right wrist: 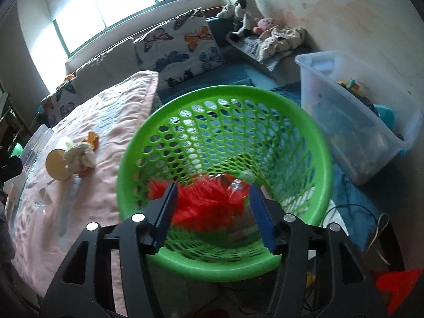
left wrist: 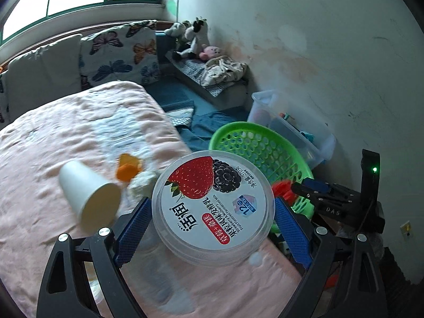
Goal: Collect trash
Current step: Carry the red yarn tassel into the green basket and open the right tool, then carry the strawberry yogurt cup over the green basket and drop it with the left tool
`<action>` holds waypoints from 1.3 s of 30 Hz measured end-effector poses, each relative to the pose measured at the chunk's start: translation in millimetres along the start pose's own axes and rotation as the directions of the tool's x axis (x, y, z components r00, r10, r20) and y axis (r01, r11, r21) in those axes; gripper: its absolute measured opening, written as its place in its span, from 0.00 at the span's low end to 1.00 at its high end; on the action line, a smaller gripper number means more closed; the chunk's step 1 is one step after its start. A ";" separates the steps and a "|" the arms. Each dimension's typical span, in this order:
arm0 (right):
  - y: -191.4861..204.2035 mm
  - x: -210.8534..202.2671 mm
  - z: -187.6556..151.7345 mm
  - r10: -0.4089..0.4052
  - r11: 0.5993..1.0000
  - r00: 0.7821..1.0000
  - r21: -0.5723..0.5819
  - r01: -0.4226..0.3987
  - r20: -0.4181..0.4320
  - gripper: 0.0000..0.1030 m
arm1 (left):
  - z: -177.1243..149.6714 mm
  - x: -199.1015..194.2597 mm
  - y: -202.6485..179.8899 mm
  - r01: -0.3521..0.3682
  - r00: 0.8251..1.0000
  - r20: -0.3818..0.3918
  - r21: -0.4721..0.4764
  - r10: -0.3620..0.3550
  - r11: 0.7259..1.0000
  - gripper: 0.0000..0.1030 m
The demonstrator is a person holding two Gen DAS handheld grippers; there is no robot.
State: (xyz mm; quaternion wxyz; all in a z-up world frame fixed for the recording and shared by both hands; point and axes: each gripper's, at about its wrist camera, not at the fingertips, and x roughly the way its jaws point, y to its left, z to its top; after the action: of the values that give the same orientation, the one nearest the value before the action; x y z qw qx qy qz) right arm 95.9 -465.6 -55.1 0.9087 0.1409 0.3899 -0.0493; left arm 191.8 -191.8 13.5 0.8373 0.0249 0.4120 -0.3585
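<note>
My left gripper [left wrist: 212, 204] is shut on a round yogurt tub [left wrist: 212, 198] with a strawberry and mulberry lid, its blue pads [left wrist: 132, 228] pressing both sides above the pink bed's edge. A white paper cup [left wrist: 87, 193], orange peel [left wrist: 128, 168] and a crumpled tissue [left wrist: 143, 182] lie on the bed. My right gripper [right wrist: 213, 188] hangs over the green mesh basket [right wrist: 225, 265] with its jaws apart. A red crinkly wrapper [right wrist: 206, 201] lies in the basket below them, untouched. The right wrist view also shows the cup [right wrist: 57, 164], the tissue [right wrist: 79, 157] and the peel [right wrist: 92, 139].
The green basket [left wrist: 254, 137] stands on the floor beside the pink bed [right wrist: 79, 225]. A clear plastic bin [right wrist: 357, 122] full of toys stands to its right by the wall. Butterfly cushions [right wrist: 180, 45] and plush toys [right wrist: 243, 13] sit at the back. Cables [right wrist: 344, 209] lie on the floor.
</note>
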 end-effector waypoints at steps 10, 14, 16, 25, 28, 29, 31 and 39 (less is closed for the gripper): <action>-19.3 -16.1 -3.6 -0.014 1.000 1.000 0.008 0.013 0.028 0.61 | 15.2 45.0 -39.4 0.027 0.998 -0.058 0.052 -0.024 0.998 0.85; -23.2 -27.4 -5.9 -0.022 1.000 0.998 -0.005 0.022 0.055 0.62 | 16.7 64.7 -52.9 0.037 0.996 -0.085 0.066 -0.032 0.997 0.85; -25.8 -32.6 -8.5 -0.020 1.000 0.998 -0.008 0.020 0.062 0.63 | 16.6 74.9 -59.1 0.043 0.994 -0.101 0.071 -0.036 0.997 0.85; -35.0 -41.5 -16.1 -0.021 1.000 0.997 0.005 0.021 0.072 0.67 | 15.3 111.2 -78.1 0.056 0.987 -0.154 0.079 -0.043 0.995 0.86; -37.4 -41.9 -19.1 -0.021 1.000 0.997 0.012 0.020 0.069 0.67 | 13.2 121.4 -86.4 0.048 0.985 -0.168 0.093 -0.032 0.994 0.86; -38.0 -42.0 -20.3 -0.020 1.000 0.998 0.014 0.020 0.067 0.67 | 12.3 123.8 -88.7 0.045 0.985 -0.171 0.101 -0.027 0.994 0.86; -38.8 -41.8 -20.9 -0.020 1.000 0.998 0.017 0.019 0.066 0.67 | 10.8 127.0 -91.4 0.042 0.984 -0.177 0.111 -0.022 0.993 0.86; -39.1 -43.6 -23.2 -0.018 1.000 0.998 0.023 0.017 0.068 0.67 | 8.0 127.7 -93.4 0.050 0.984 -0.175 0.108 -0.031 0.993 0.90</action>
State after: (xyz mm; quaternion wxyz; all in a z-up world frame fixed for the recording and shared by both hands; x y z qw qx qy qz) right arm 41.8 -497.1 -47.3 0.9193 0.1461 0.3592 -0.0664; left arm 190.7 -337.8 -48.0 0.7882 0.0945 0.4629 -0.3945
